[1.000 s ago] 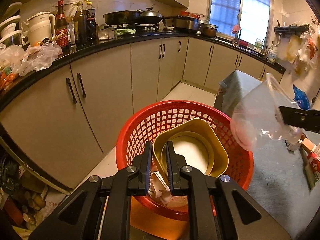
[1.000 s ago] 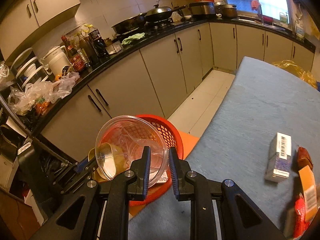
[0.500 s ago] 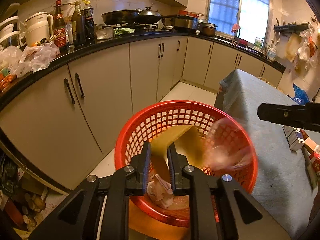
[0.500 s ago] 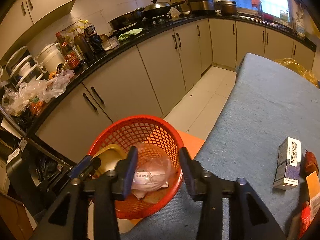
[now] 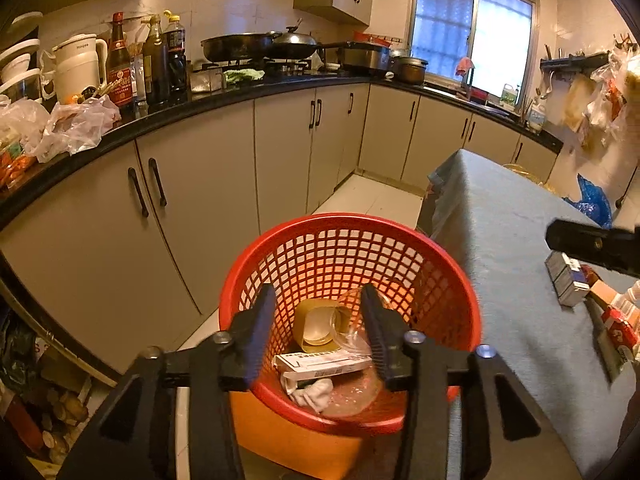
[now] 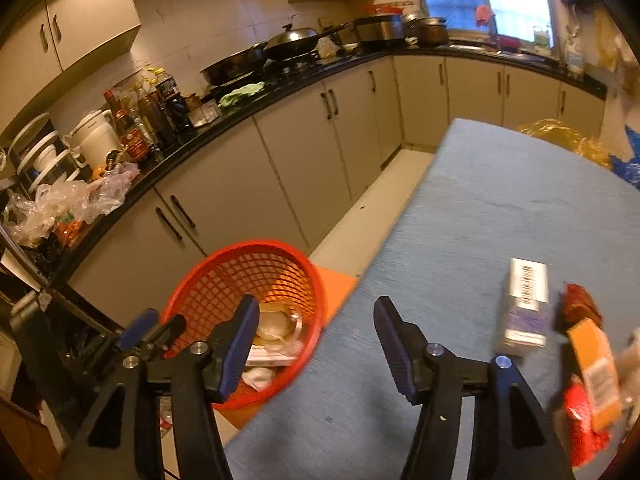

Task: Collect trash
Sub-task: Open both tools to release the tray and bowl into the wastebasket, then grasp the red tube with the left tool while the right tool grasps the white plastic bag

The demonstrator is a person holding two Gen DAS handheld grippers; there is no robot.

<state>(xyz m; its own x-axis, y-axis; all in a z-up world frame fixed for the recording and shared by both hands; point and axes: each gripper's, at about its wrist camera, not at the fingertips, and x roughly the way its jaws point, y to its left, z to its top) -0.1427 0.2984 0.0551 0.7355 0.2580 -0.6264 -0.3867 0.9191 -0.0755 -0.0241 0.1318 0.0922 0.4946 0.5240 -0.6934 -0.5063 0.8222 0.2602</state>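
Left gripper and right gripper, both now spread wide and empty; bowl dropped inside basket beside table edge.

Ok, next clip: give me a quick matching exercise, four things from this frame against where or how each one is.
Things:
1. yellow tub
2. barcoded carton
3. left gripper
4. wok

Places or states:
A. on the stove
B. jaws open above the red basket
C. on the blue tablecloth
D. inside the red basket

Pairs: 1-D, 2-C, 3-B, 4-A
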